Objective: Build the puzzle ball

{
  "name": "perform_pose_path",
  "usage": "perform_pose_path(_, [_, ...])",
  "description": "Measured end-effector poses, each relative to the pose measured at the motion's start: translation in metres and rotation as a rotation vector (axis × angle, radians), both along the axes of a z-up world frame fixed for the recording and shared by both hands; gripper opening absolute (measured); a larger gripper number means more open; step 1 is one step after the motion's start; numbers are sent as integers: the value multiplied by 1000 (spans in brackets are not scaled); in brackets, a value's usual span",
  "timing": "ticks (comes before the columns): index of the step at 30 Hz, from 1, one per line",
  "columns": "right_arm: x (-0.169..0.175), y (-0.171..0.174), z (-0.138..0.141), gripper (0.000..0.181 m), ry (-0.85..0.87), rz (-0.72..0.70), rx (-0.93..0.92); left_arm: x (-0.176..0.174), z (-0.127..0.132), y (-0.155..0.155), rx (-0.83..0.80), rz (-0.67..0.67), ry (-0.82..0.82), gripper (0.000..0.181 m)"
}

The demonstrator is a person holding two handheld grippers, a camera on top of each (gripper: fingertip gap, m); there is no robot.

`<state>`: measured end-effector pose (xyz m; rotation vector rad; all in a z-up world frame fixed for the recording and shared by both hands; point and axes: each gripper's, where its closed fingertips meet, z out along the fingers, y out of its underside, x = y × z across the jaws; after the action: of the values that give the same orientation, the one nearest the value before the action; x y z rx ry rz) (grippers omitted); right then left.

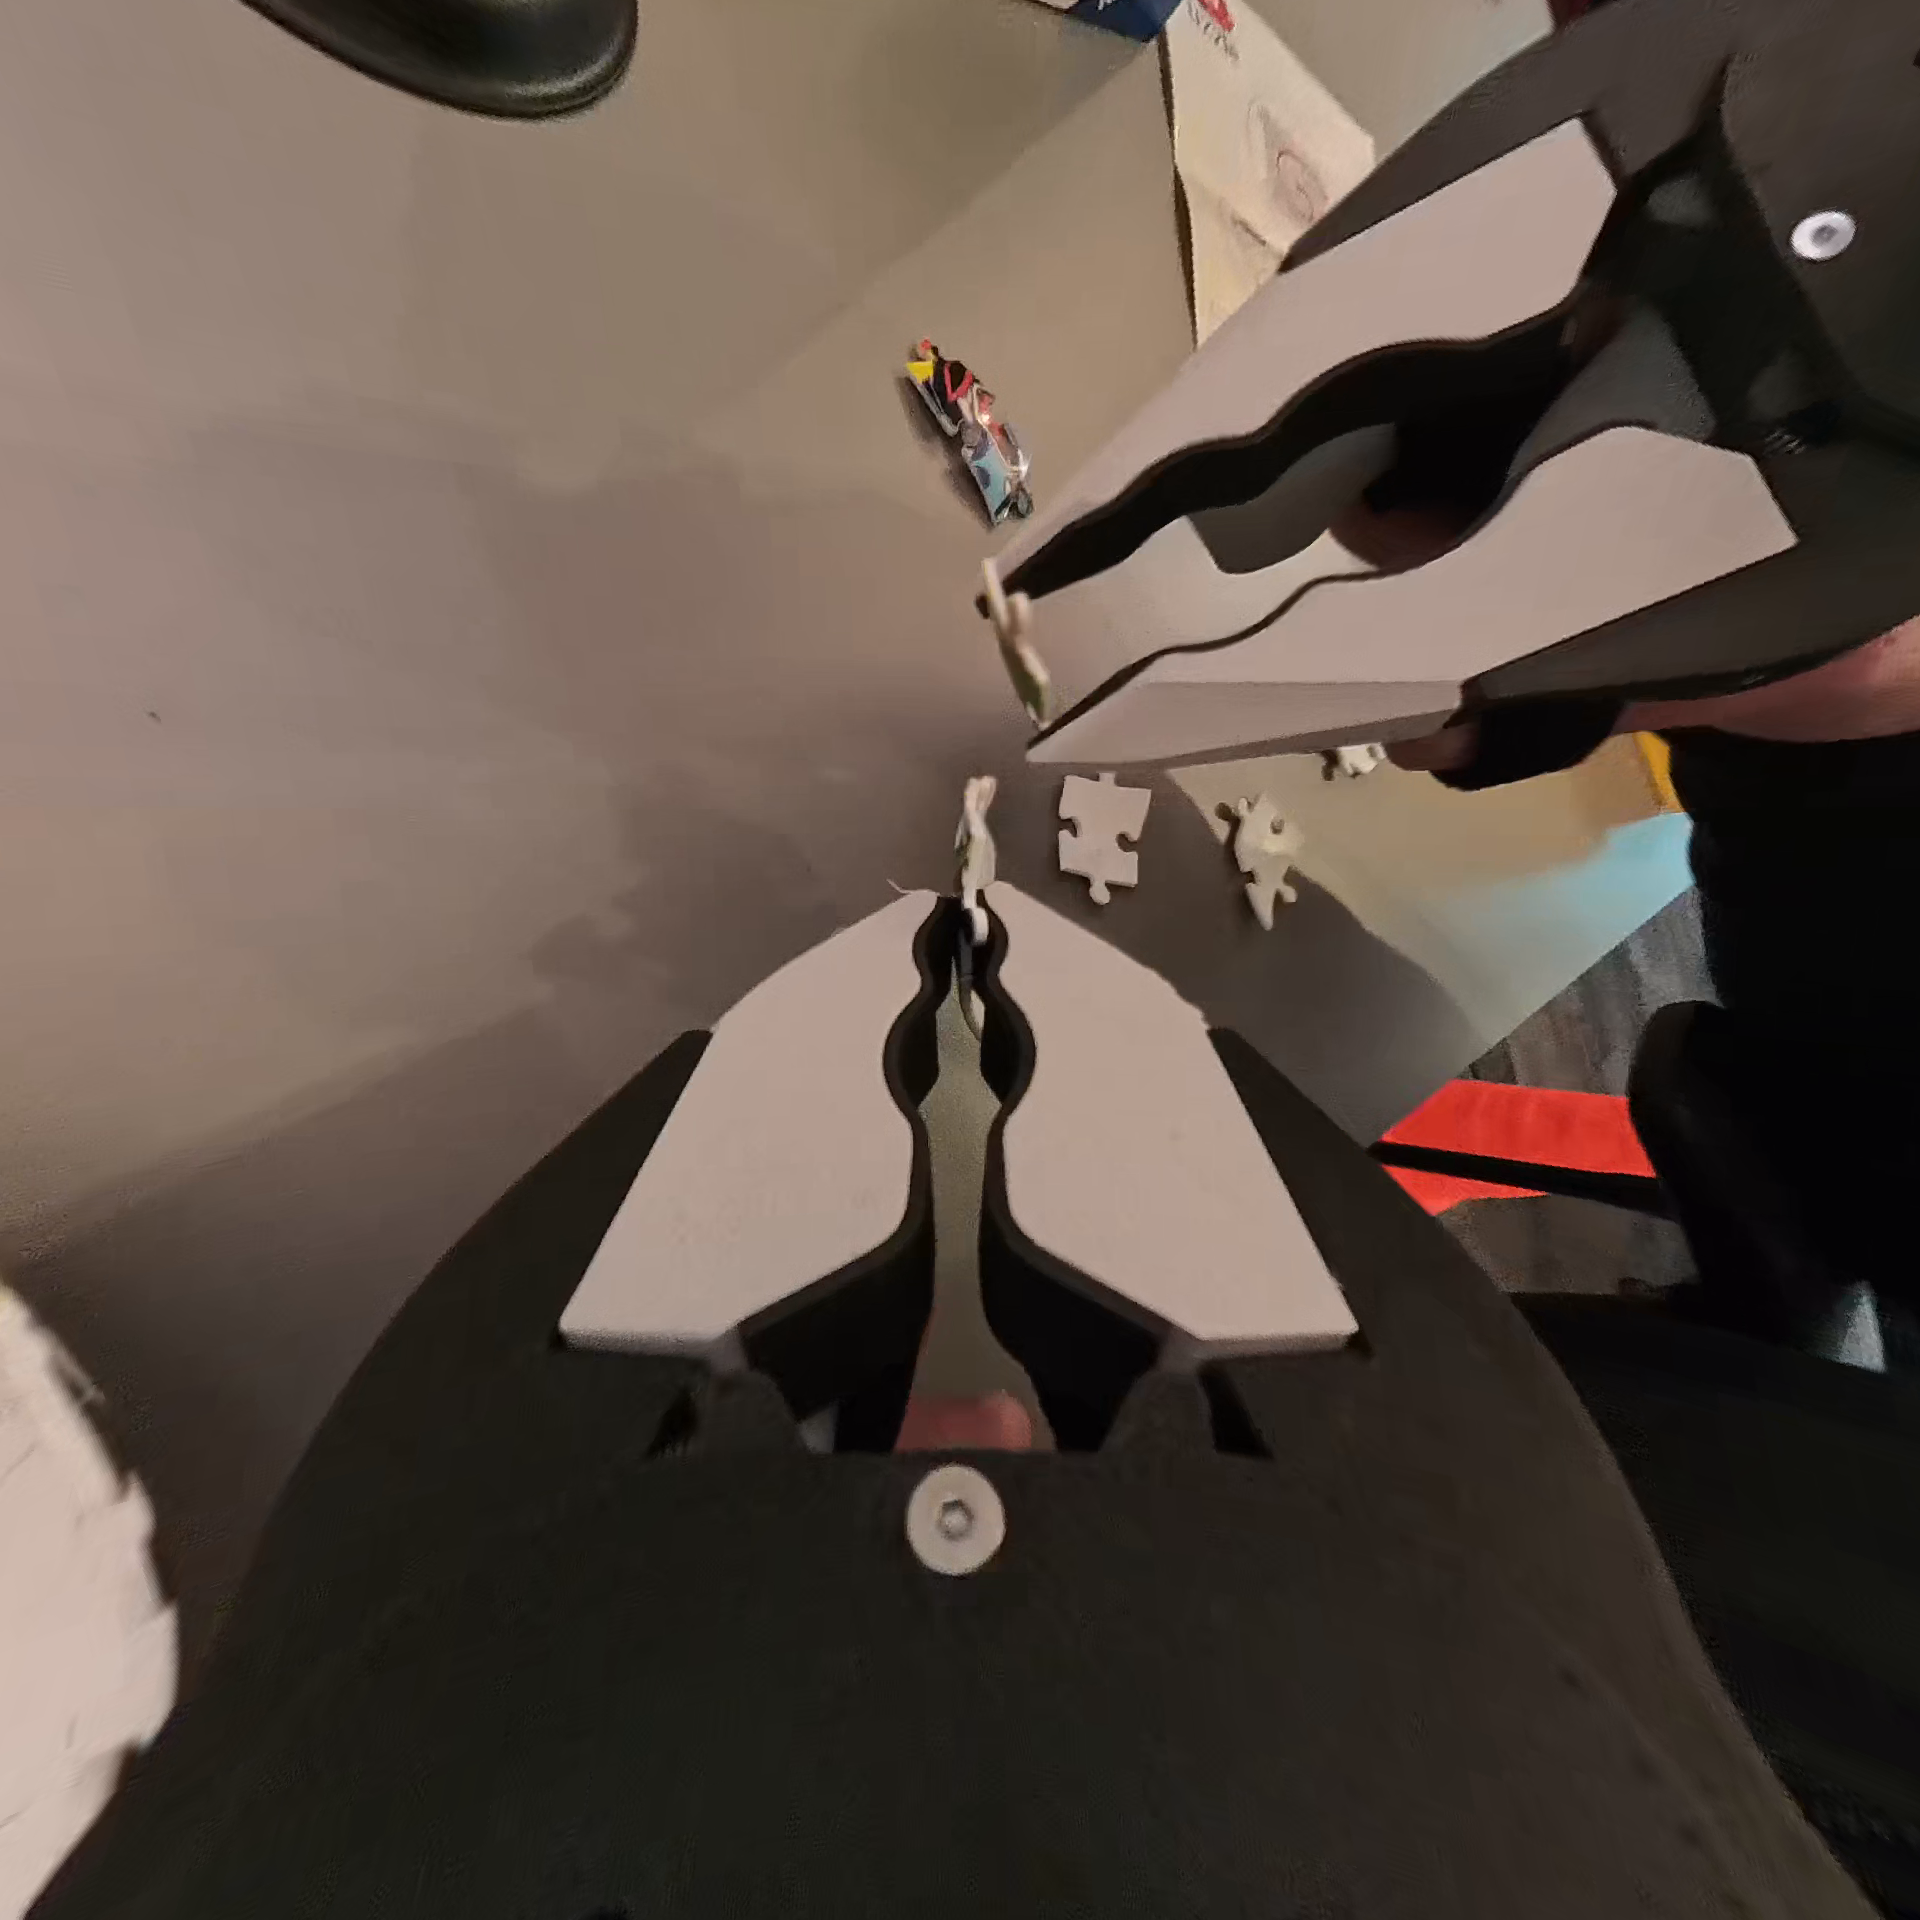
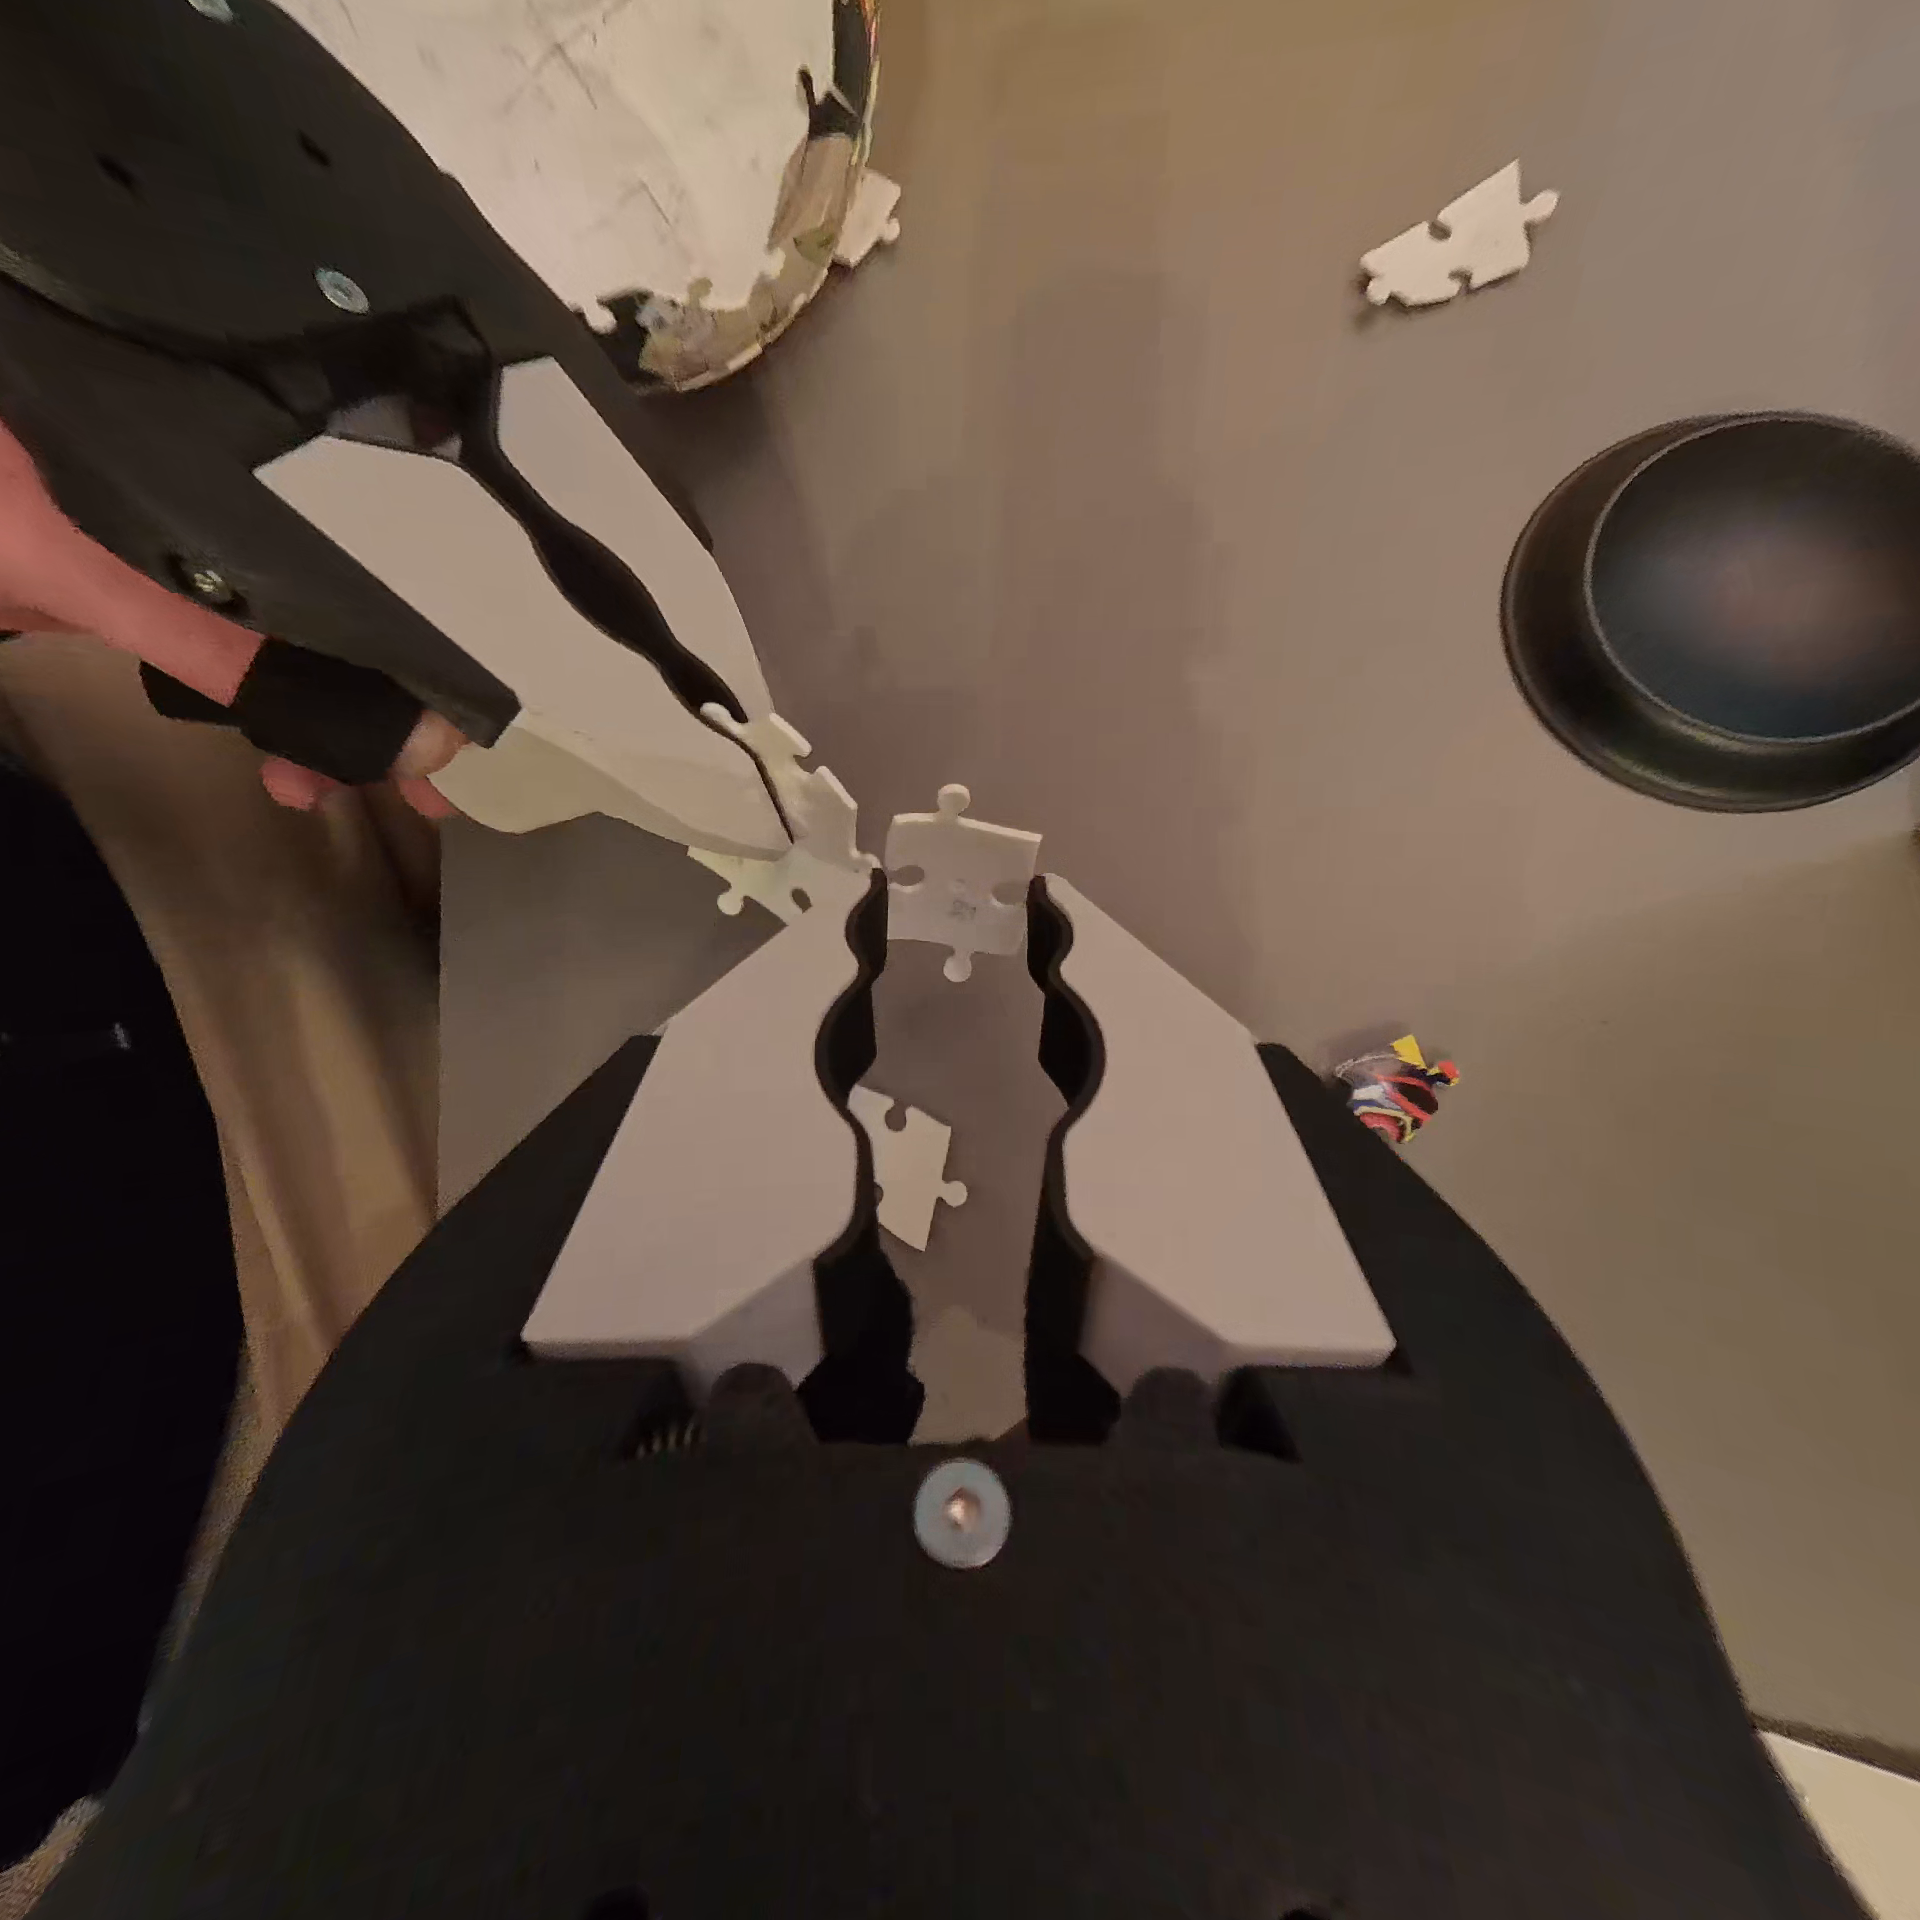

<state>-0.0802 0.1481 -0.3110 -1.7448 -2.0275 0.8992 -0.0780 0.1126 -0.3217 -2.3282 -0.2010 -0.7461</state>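
Surface: a plain grey-brown bench top [image 2: 1195, 436], matte and smooth, carrying everything in the scene.
Left tongs: the left gripper [image 1: 961, 909] has its two pale fingers brought together and clamped on a white puzzle piece [image 1: 975, 842], seen edge-on at the fingertips. In the right wrist view the same gripper [image 2: 779, 821] comes in from the left, pinching joined white pieces [image 2: 821, 821].
Right tongs: the right gripper [image 2: 956, 894] has its fingers set apart only as far as the white held piece [image 2: 961, 883] between the tips, which they grip by its two side edges. The left wrist view shows this gripper [image 1: 1013, 665] from the side with the piece edge-on.
Meeting point: the two held pieces are just beside each other above the bench; whether they touch cannot be told.
Puzzle ball: a partly built shell [image 2: 675, 156], white inside with a printed outer rim, resting toward the far left of the bench.
Loose pieces: one joined pair [image 2: 1455, 244] toward the far right side; a single piece [image 2: 909, 1153] lying below the right gripper; more near the bench's edge [image 1: 1101, 831].
Black dish: a round dark bowl-like stand [image 2: 1725, 613] at the bench's right side.
Coloured scrap: a small crumpled multicoloured bit [image 2: 1397, 1096] lying apart from the pieces.
Room: beyond the bench edge, a dark floor [image 1: 1600, 1029] and a red strip [image 1: 1517, 1132].
Person: fingers [image 2: 114, 613] in a dark fingerless glove hold the left gripper.
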Motion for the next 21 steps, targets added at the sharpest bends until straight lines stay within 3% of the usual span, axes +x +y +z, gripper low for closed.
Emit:
perform_pose_path(14, [6,-4,-34,26,-90,28,-3,-5,-20,3,-33,-44,272,16])
perform_pose_path(21, [10,1,-32,26,-96,-12,-26,-15,-17,5,13,-39,410,21])
